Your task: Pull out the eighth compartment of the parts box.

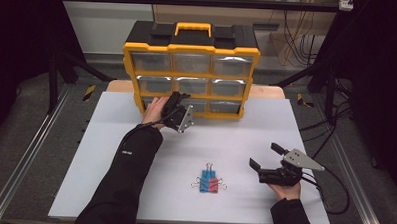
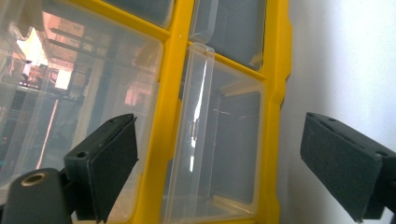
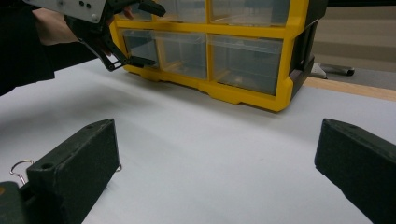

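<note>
Drawer (image 2: pixel 215 140) bottom-left of organizer (image 1: pixel 190 71), between open left hand-held gripper (image 2: pixel 219 163) jaws

A yellow drawer cabinet (image 1: pixel 190 71) with a black top and clear drawers is seen at the upper centre of the frame, standing at the far edge of a white table (image 1: pixel 246 128). The left gripper (image 1: pixel 179 113) is held against the cabinet's bottom-left drawer, just left of centre; whether a drawer is touched cannot be told. The right gripper (image 1: pixel 265 157) is held at the lower right, its jaws spread apart and nothing between them. Blue and red binder clips (image 1: pixel 209 184) are laid together at lower centre, apart from both grippers.
</note>
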